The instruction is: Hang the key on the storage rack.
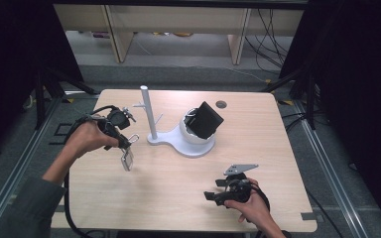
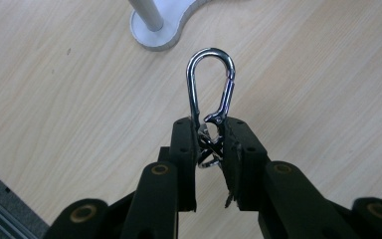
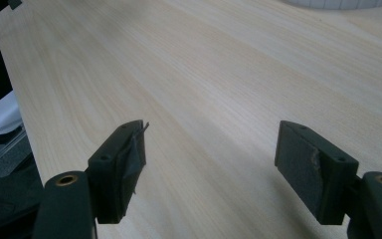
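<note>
My left gripper (image 1: 124, 143) is held above the table's left side, shut on a silver carabiner (image 2: 210, 84). The clip's loop sticks out past the jaws, and the black pads (image 2: 186, 144) press on its lower end and ring. In the high view the carabiner (image 1: 133, 138) points toward a white stand, and a small rectangular tag (image 1: 127, 160) hangs below it. The stand's thin white pole (image 1: 147, 113) with small pegs rises from a flat white base (image 1: 166, 140). My right gripper (image 1: 211, 196) rests low near the front right, open, with bare table between its jaws (image 3: 214, 154).
A white bowl (image 1: 190, 135) on the stand's base holds a tilted black box (image 1: 207, 119). A round cable hole (image 1: 221, 104) lies at the table's far edge. The light wooden tabletop (image 1: 178, 183) spreads between the hands. Shelving and cables stand behind the table.
</note>
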Available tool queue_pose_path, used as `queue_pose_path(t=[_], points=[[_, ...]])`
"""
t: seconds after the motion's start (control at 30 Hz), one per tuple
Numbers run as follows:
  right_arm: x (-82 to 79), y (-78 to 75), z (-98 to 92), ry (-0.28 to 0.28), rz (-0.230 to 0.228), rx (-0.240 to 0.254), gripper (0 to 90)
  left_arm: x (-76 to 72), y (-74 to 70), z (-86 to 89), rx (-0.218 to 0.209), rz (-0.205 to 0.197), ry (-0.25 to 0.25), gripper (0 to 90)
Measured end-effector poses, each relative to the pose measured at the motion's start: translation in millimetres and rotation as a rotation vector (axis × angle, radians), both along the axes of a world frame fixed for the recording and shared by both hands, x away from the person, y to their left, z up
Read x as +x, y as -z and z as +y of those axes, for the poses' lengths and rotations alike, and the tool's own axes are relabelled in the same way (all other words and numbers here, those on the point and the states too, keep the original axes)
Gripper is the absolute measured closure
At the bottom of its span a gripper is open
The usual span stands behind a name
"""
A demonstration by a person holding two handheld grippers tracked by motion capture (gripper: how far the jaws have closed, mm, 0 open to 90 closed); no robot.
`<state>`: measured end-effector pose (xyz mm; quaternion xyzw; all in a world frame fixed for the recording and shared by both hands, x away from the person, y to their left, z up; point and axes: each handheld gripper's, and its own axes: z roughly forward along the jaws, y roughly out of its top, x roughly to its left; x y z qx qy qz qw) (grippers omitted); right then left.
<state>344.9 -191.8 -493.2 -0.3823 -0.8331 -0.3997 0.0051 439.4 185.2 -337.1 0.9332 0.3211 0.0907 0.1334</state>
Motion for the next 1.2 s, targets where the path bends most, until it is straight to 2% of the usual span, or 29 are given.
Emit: queue_pose_path(t=[0.1, 0.2, 0.3, 0.33, 0.37, 0.43, 0.47, 0.5, 0.53, 0.63, 0.7, 0.73, 0.77, 0.8, 0.83, 0.9, 1.03, 1.13, 1.17, 1.2], points=[[0.0, 0.2, 0.4, 0.001, 0.008, 0.005, 29.2, 3.1, -7.3, 2.8, -0.005, 0.0, -0.005, 75.3], [1.9, 1.6, 0.1, -0.017, -0.013, 0.001, 29.2, 6.9, -14.9, 5.1, -0.002, -0.009, -0.017, 75.3], [1.9, 1.5, 0.0, -0.017, -0.014, 0.003, 29.2, 9.7, -21.5, 6.7, -0.004, -0.005, -0.031, 75.3], [1.9, 0.9, -0.5, -0.024, -0.012, 0.0, 29.2, 10.9, -23.9, 7.2, -0.003, -0.007, -0.034, 75.3], [0.8, 1.3, 0.6, -0.013, 0.014, 0.017, 29.2, 12.2, -25.8, 7.6, -0.004, -0.014, -0.042, 75.3], [1.5, 1.4, 0.2, -0.021, 0.019, 0.015, 29.2, 15.4, -28.9, 8.2, -0.008, -0.011, -0.053, 75.3], [2.6, 2.0, 0.2, -0.029, -0.003, 0.011, 29.2, 17.3, -31.0, 8.2, -0.011, -0.01, -0.056, 75.3], [-1.2, 0.2, 2.1, 0.001, 0.04, 0.022, 29.2, 19.1, -33.1, 8.4, -0.01, -0.011, -0.059, 75.3], [0.7, 1.2, 1.1, -0.013, 0.012, 0.015, 29.2, 22.3, -37.9, 9.4, -0.018, -0.024, -0.074, 75.3], [-0.1, 0.6, 1.3, -0.007, 0.026, 0.013, 29.2, 25.7, -42.6, 10.8, -0.022, -0.037, -0.086, 75.3], [0.4, 0.5, 0.9, -0.013, 0.019, 0.011, 29.2, 29.2, -46.8, 12.0, -0.012, -0.043, -0.091, 75.3], [0.3, 0.8, 1.1, -0.004, 0.01, 0.008, 29.2, 30.5, -48.9, 12.1, -0.023, -0.048, -0.107, 75.3], [0.2, 0.5, 0.7, 0.001, 0.013, 0.0, 29.1, 33.3, -50.9, 12.8, -0.022, -0.065, -0.092, 75.3], [1.2, 1.4, 0.6, -0.013, 0.012, 0.013, 29.2, 34.8, -52.3, 12.6, -0.02, -0.067, -0.092, 75.3], [-0.7, 0.4, 1.5, 0.008, 0.024, 0.01, 29.2, 35.9, -53.5, 12.0, -0.021, -0.07, -0.096, 75.3], [0.3, 0.5, 0.6, -0.003, 0.003, 0.001, 29.2, 38.1, -54.6, 10.8, -0.021, -0.077, -0.107, 75.3], [-0.1, 0.4, 0.8, 0.004, 0.018, 0.004, 29.2, 42.9, -56.9, 7.8, -0.015, -0.081, -0.103, 75.3], [0.4, 0.9, 0.7, 0.0, 0.005, 0.001, 29.1, 46.4, -58.0, 6.5, -0.038, -0.088, -0.12, 75.3], [-0.4, 0.7, 1.5, 0.003, 0.016, 0.006, 29.1, 47.7, -58.4, 6.3, -0.037, -0.087, -0.125, 75.3], [0.1, 0.8, 1.2, 0.001, 0.006, 0.003, 29.2, 49.0, -58.5, 6.4, -0.03, -0.091, -0.118, 75.3]])
